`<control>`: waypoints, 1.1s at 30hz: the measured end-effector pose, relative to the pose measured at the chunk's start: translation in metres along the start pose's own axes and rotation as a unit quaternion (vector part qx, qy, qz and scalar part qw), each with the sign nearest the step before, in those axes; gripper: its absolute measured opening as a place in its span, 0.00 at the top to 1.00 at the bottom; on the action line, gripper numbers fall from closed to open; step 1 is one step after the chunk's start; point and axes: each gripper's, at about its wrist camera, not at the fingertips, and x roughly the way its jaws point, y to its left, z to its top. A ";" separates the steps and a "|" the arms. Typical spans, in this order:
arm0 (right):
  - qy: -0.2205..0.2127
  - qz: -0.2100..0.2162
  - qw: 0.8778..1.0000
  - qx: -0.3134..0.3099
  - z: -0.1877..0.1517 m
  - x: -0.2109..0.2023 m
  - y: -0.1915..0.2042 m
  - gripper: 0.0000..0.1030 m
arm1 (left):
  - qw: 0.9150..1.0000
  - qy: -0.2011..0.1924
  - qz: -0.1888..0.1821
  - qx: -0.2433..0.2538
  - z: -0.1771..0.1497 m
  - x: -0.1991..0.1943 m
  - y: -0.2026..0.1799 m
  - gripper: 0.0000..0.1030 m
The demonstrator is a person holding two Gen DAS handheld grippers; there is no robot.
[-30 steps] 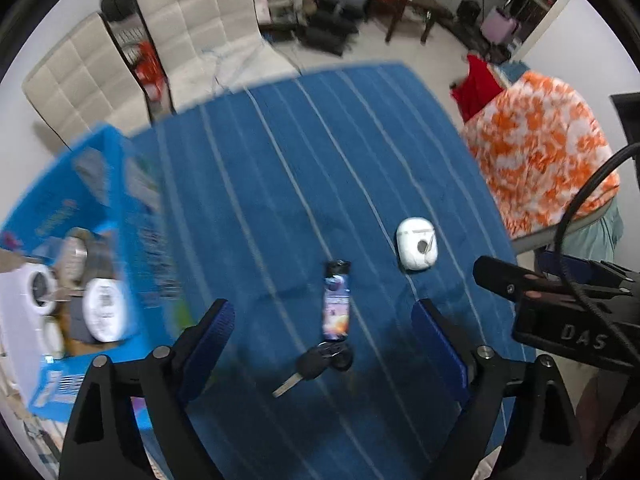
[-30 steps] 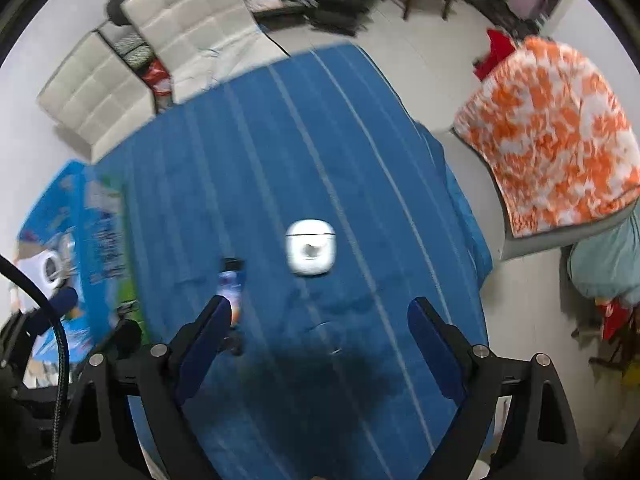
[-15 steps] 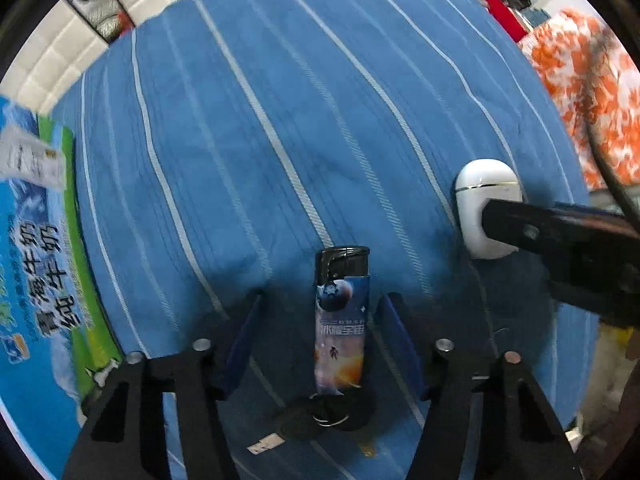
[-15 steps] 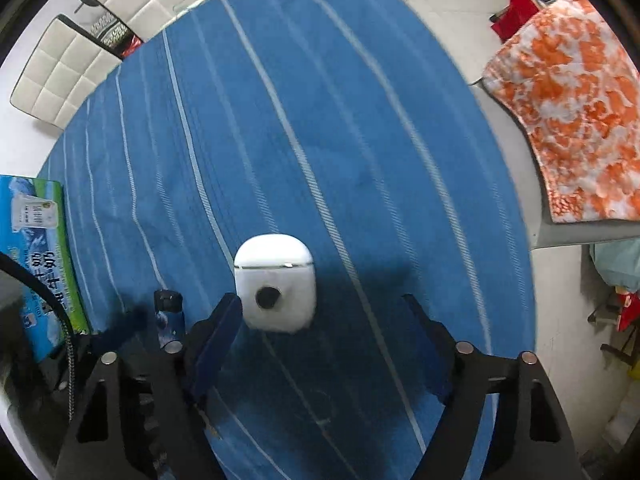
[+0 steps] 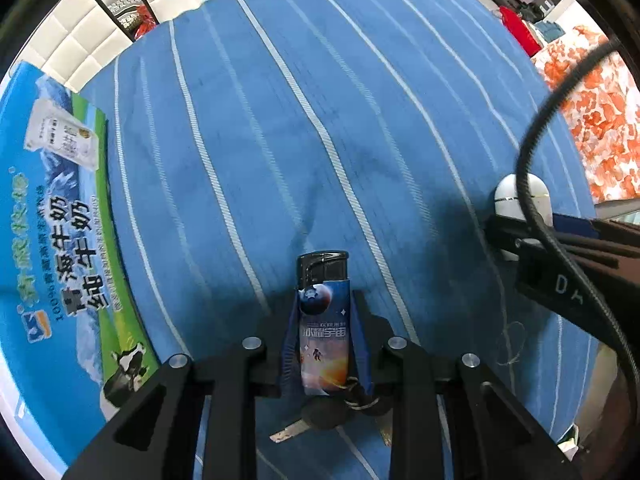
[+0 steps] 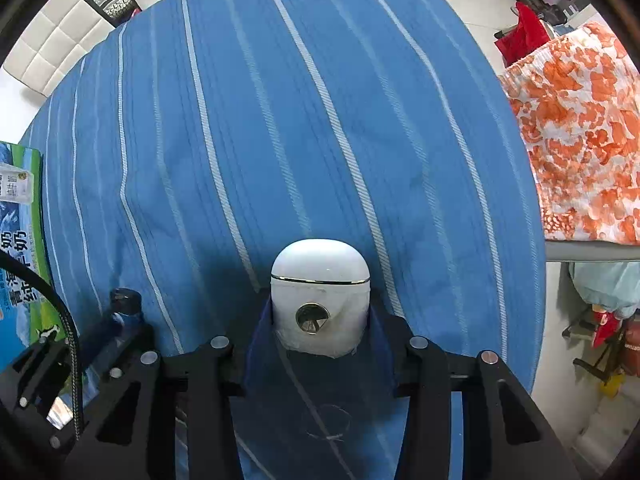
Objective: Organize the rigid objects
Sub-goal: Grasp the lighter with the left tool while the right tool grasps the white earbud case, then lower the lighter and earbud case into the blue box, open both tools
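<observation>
now the left claw [image 5: 323,336] is clamping the lighter [image 5: 323,332] while the right claw [image 6: 320,334], just closing, is squeezing the white case [image 6: 320,296], both ready for lifting off the worktop [image 6: 320,120].

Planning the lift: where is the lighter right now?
In the left wrist view, the lighter lies low-centre on the blue cloth, pinched in the left gripper, keys beneath.

Left wrist view: looks steeply down, close over the blue striped surface [image 5: 360,120]. Right wrist view: same downward aim, equally near. Shared: surface, printed carton [image 5: 52,240] at left, orange blanket [image 6: 580,132].
</observation>
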 end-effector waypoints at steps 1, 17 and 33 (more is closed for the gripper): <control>-0.004 0.001 1.000 0.000 -0.002 -0.004 -0.003 0.54 | 1.000 -0.002 -0.004 0.000 -0.001 -0.003 0.001 0.78; -0.134 0.046 0.988 -0.055 -0.063 -0.169 0.024 0.54 | 0.987 -0.156 -0.039 -0.029 -0.038 -0.173 0.062 0.78; -0.135 0.120 0.970 -0.161 -0.120 -0.195 0.242 0.54 | 0.971 -0.181 0.050 -0.150 -0.114 -0.195 0.231 0.78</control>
